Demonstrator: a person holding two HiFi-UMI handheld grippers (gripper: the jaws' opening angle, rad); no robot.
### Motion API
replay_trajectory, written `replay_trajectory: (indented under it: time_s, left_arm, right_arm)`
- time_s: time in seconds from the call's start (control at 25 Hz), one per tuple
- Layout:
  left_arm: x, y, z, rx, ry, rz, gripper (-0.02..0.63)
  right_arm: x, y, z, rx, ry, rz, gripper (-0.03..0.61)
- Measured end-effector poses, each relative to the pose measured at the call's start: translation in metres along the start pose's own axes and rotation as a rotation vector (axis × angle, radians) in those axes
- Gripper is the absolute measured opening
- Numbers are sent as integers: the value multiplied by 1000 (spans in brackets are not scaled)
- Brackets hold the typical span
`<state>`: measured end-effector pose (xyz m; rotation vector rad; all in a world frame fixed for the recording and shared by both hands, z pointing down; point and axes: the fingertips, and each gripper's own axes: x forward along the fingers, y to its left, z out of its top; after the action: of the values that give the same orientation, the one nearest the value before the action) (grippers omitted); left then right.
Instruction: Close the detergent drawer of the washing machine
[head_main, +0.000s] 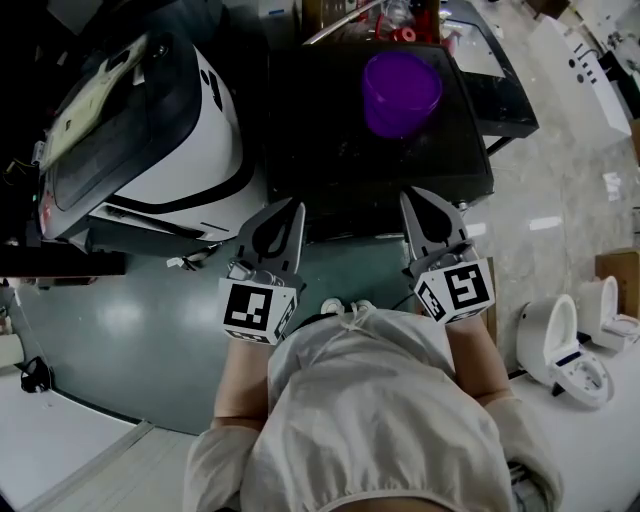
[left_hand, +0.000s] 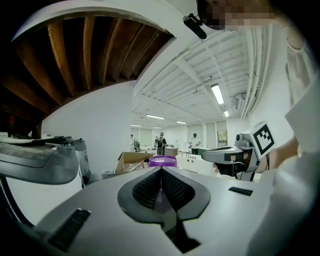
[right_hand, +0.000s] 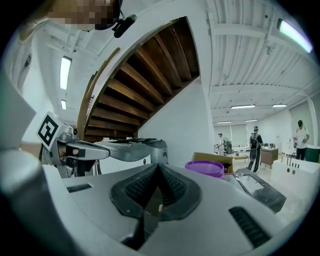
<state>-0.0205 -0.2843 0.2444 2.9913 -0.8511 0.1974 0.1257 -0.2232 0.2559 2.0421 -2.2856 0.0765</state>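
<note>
A dark, black-topped machine (head_main: 330, 150) stands just ahead of me with a purple tub (head_main: 400, 92) on its top. I cannot make out a detergent drawer in any view. My left gripper (head_main: 293, 212) is shut and holds nothing; its tips hover over the machine's near left edge. My right gripper (head_main: 413, 200) is also shut and empty, over the near edge to the right. In the left gripper view the jaws (left_hand: 161, 170) meet in front of the purple tub (left_hand: 162, 161). The right gripper view shows its jaws (right_hand: 158, 166) pressed together, with the tub (right_hand: 205, 168) at right.
A white and black appliance (head_main: 150, 130) with a tilted lid stands to the left. White toilets (head_main: 565, 345) and a cardboard box (head_main: 620, 270) are on the floor at right. A wooden stair underside (right_hand: 145, 75) hangs overhead. People (left_hand: 161, 142) stand far off.
</note>
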Motion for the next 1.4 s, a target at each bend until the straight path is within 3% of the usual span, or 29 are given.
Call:
replay_trajectory:
  time_s: [0.76,1.4]
  left_arm:
    - [-19,-2,18,5,-22,16,18]
    - [-30,-16,9,24,11,-40,18]
  right_arm:
    - [-11,18,20,-62,-44,49,3]
    - [-22,36,19,-113,-48,49,3]
